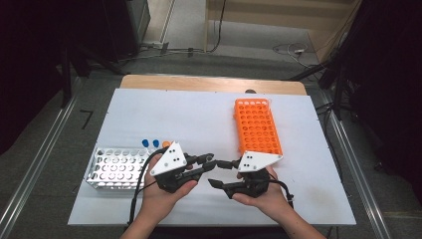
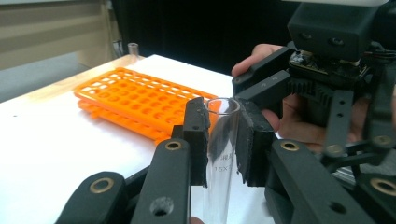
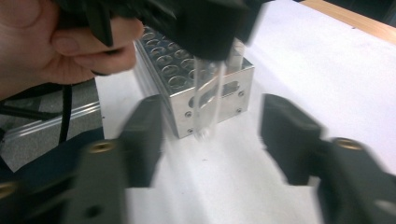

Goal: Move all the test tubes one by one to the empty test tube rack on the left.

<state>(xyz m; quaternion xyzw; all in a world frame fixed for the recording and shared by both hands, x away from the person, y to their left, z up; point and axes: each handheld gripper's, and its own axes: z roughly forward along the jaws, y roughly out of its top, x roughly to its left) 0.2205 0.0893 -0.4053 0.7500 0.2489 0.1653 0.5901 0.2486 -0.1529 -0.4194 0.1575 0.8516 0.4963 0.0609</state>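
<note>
Left hand-held gripper (image 2: 223,140) clamps glass tube (image 2: 219,172) printed "15X"

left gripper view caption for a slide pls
Left gripper clamps a clear tube, orange rack behind.

You can read one marking: faint print beginning "15X" on the glass test tube (image 2: 220,158), low between your left tongs (image 2: 223,140); the rest is cut off.
</note>
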